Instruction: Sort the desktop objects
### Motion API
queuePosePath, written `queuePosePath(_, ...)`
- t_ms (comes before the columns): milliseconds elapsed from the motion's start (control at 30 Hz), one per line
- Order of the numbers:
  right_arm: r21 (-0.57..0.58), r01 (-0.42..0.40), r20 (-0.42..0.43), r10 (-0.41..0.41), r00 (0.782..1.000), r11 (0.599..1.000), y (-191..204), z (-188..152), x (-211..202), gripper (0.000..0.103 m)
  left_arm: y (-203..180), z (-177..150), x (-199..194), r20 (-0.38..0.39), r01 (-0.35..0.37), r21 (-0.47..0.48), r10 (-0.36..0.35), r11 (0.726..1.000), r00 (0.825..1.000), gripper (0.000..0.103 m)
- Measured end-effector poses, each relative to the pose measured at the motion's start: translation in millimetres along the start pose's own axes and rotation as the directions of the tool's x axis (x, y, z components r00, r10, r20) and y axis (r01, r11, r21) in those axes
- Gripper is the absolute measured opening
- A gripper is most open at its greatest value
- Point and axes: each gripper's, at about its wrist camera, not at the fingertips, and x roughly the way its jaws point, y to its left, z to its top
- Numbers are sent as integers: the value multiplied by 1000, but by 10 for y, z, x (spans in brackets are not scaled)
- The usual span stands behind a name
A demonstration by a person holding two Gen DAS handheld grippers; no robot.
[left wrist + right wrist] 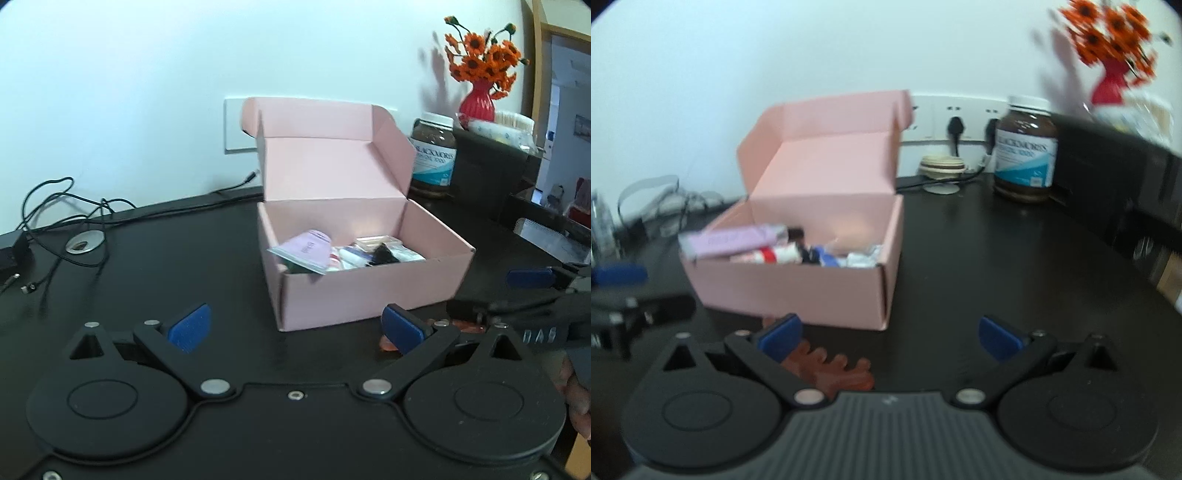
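Both the left gripper [295, 326] and right gripper [890, 338] stand apart, empty. The brown comb [834, 369] lies at six o'clock of the pink box [798, 291]; boxing it likely comes next.

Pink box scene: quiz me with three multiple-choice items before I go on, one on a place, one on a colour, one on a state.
1. Where does the brown hair clip lie?
A. inside the box
B. on the black desk in front of the box
C. beside the vase

2. What colour is the vase that holds the orange flowers?
A. red
B. blue
C. white

3. How is the pink box?
A. shut
B. lying on its side
C. open, lid up, things inside

Answers: 1 B, the right wrist view shows the clip on the desk by the box's front wall. 2 A, the vase is red in both views. 3 C, the lid stands upright behind and packets fill the bottom.
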Motion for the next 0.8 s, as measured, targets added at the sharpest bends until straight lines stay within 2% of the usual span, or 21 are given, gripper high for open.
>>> queuePosePath(167, -94, -16, -19, 15, 1000, 995, 120, 1, 31, 102, 162, 34, -61, 13, -32, -97, 34, 995, 999, 103)
queuePosePath(333, -81, -65, -19, 63, 998, 995, 75, -2, 14, 102, 259, 67, -112, 30, -39, -149, 44, 988, 999, 103)
queuePosePath(600, -143, -141, 3, 143, 990, 980, 139, -43, -66, 102, 263, 49, -34, 18, -97, -127, 101, 987, 995, 103)
queuePosePath(800, -221, -113, -7, 114, 993, 969, 281, -82, -59, 102, 224, 19, 12, 11, -119, -83, 121, 989, 993, 103)
